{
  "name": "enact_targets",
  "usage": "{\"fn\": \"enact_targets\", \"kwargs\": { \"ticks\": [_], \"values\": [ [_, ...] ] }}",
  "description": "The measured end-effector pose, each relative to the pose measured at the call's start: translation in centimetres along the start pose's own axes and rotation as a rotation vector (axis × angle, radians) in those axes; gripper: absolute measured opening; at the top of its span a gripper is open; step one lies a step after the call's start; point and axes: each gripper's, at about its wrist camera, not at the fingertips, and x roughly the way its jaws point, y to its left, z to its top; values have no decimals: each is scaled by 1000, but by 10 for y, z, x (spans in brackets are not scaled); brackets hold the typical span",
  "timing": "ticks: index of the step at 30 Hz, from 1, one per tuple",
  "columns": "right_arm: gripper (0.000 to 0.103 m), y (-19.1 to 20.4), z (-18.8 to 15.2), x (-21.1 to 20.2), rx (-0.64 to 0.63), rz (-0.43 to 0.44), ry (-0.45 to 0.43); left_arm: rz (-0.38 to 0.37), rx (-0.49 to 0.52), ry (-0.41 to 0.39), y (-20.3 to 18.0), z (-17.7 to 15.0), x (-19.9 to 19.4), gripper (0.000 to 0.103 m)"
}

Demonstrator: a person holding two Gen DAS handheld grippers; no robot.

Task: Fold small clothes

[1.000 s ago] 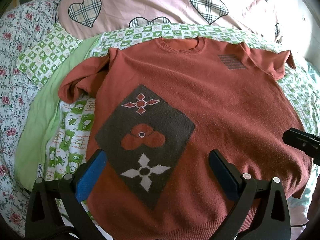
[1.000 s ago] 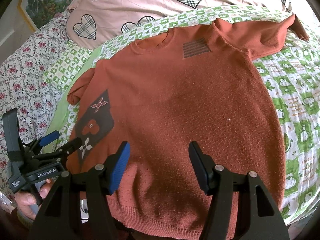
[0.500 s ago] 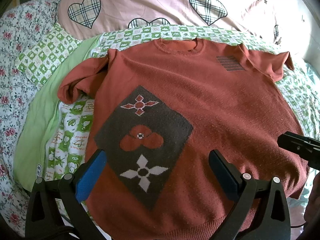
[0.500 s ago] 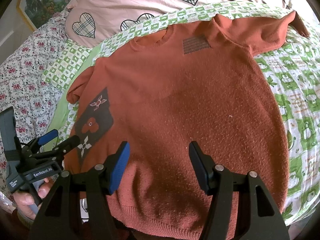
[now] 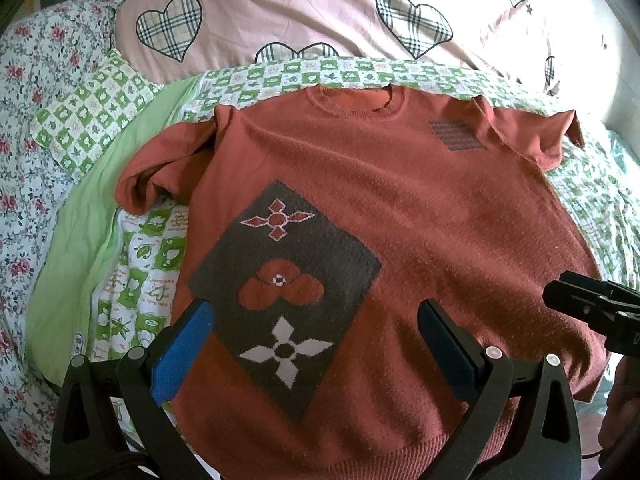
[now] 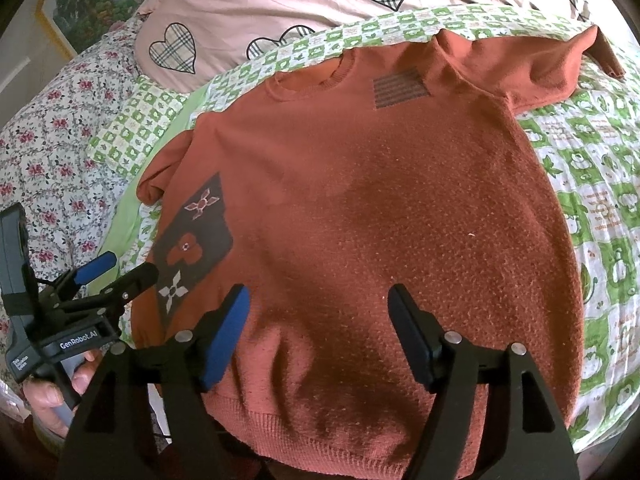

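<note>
We hold both tongs spread and empty over the near hem of the rust-red sweater [image 5: 420,208], which lies flat on the bed [image 5: 132,280], collar far. Left tongs [image 5: 316,344] hover nearer the left sleeve [image 5: 160,172], right tongs [image 6: 320,332] nearer the right sleeve [image 6: 532,68].

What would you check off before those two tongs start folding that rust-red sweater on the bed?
1. Sweater lies front up and spread out: ok.
2. Left tongs open and holding nothing: ok.
3. Right tongs open and holding nothing: ok.
4. Sleeves flat: not ok; the left sleeve is bunched and the right sleeve is rumpled.
5. Bottom hem in view and within reach: ok, it lies just under both tongs.
6. Nothing lying on the sweater: ok, apart from a tiny white speck.
</note>
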Motion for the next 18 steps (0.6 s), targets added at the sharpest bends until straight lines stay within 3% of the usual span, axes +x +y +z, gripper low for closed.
{"fn": "enact_targets", "kwargs": {
  "ticks": [18],
  "values": [
    [78, 2, 4, -5, -30, -30, -63, -25, -16, 14, 0, 10, -2, 102]
  ]
}}
